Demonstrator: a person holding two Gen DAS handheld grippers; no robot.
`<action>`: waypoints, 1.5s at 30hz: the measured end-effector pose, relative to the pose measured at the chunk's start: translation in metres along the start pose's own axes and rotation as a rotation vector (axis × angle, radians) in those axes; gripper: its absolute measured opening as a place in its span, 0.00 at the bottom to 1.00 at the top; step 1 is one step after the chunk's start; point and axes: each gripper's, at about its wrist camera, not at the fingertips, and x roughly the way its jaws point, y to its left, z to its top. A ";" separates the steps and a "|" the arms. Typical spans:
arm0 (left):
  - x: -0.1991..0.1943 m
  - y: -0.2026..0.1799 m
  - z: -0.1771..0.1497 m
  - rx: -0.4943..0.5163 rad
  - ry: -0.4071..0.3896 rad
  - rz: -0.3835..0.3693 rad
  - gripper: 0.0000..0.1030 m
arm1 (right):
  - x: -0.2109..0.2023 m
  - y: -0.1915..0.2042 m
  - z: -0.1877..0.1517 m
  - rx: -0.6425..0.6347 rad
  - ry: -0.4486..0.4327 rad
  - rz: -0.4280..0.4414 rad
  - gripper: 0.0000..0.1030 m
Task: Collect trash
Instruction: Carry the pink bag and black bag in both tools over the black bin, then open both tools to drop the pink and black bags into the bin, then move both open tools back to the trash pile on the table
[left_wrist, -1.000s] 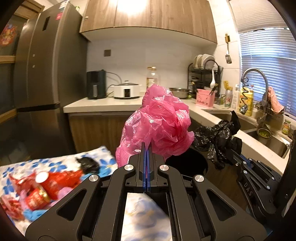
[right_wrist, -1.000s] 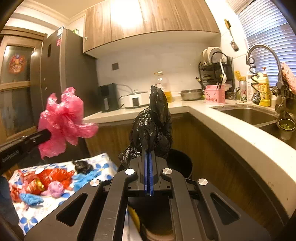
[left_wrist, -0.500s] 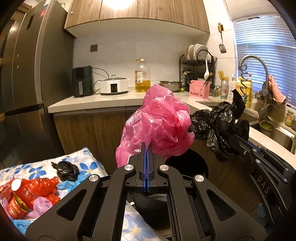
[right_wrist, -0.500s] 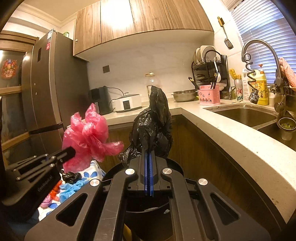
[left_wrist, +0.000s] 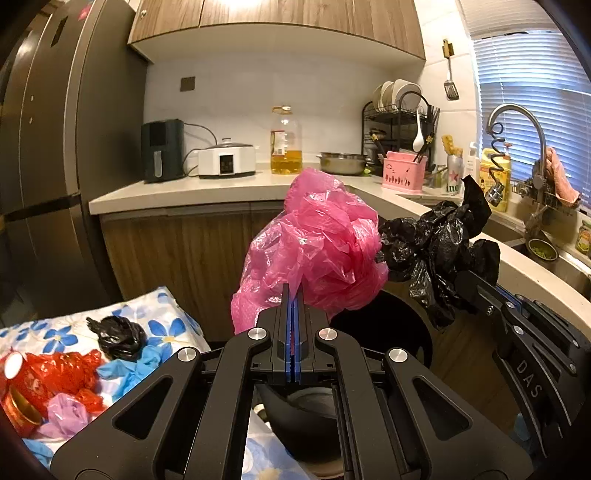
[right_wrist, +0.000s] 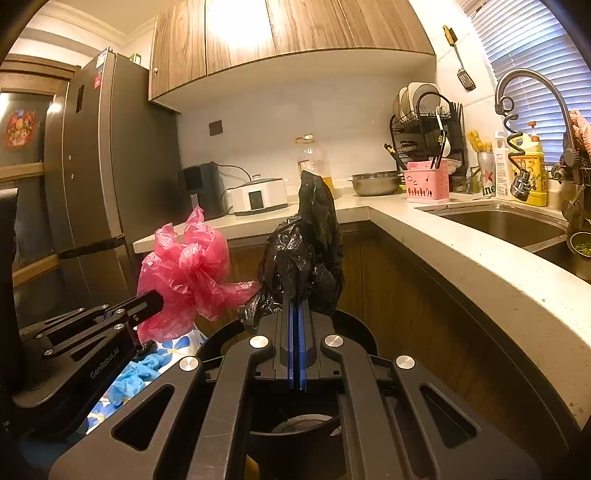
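My left gripper (left_wrist: 294, 291) is shut on a crumpled pink plastic bag (left_wrist: 317, 247), held above the near rim of a black trash bin (left_wrist: 402, 328). Beside it on the right, my right gripper (right_wrist: 295, 295) is shut on a crumpled black plastic bag (right_wrist: 310, 254), also over the bin (right_wrist: 354, 325). The two bags almost touch in the left wrist view, where the black bag (left_wrist: 439, 243) hangs from the other gripper's tip. The pink bag (right_wrist: 188, 269) shows at left in the right wrist view.
A blue-flowered cloth (left_wrist: 162, 317) at lower left holds more trash: a small black bag (left_wrist: 118, 338), red wrappers (left_wrist: 62, 373), a red can (left_wrist: 18, 410), blue gloves (left_wrist: 136, 365). A counter (right_wrist: 480, 266) with a sink curves along the right; a fridge (left_wrist: 55, 166) stands left.
Both grippers moved forward and a little down toward the bin with their bags. The left one swung right, so the cloth of trash slid to the left edge and the bin came under the bags.
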 end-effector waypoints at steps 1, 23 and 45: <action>0.002 0.000 0.000 -0.003 0.001 -0.003 0.00 | 0.002 0.000 0.000 0.000 0.001 -0.001 0.03; 0.030 0.011 -0.016 -0.028 0.041 -0.033 0.26 | 0.014 -0.011 -0.009 0.029 0.006 -0.016 0.48; -0.070 0.054 -0.038 -0.119 -0.020 0.145 0.80 | -0.046 0.016 -0.013 0.011 -0.029 0.005 0.71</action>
